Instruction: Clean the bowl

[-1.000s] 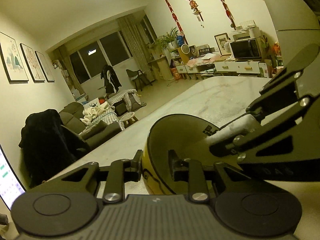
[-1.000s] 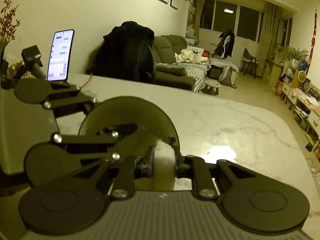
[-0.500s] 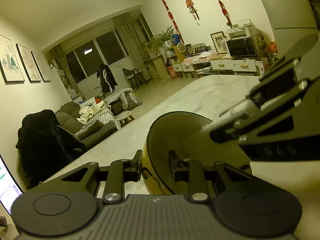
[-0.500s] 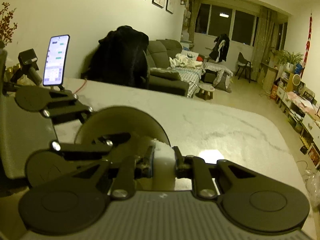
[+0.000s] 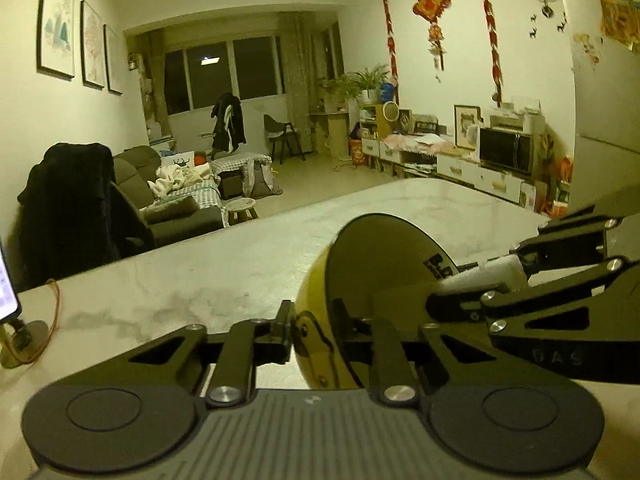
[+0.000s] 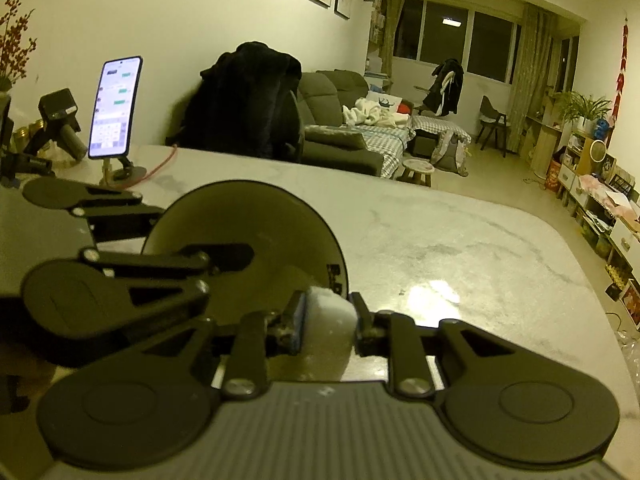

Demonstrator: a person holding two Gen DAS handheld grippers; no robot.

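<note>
The bowl (image 5: 384, 264), yellow outside and dark inside, stands tilted on its edge above the marble table (image 5: 200, 280). My left gripper (image 5: 312, 320) is shut on its near rim, one finger outside and one inside. From the right, my right gripper (image 5: 472, 280) reaches into the bowl with a white sponge (image 5: 488, 272). In the right wrist view the sponge (image 6: 330, 312) sits between the pads of the right gripper (image 6: 327, 310), whose jaws are opening slightly, and its front touches the bowl (image 6: 248, 224) near the right rim. The left gripper (image 6: 188, 232) clamps the bowl's left side.
A lit phone (image 6: 116, 108) on a stand with a red cable stands at the table's far left, beside a small black device (image 6: 56, 120). A chair draped with a black coat (image 6: 248, 100) is behind the table. Bare marble (image 6: 440, 248) stretches to the right.
The left gripper rolled with the bowl, so the room now looks level in its view. The sponge slid from the bowl's middle toward its right rim.
</note>
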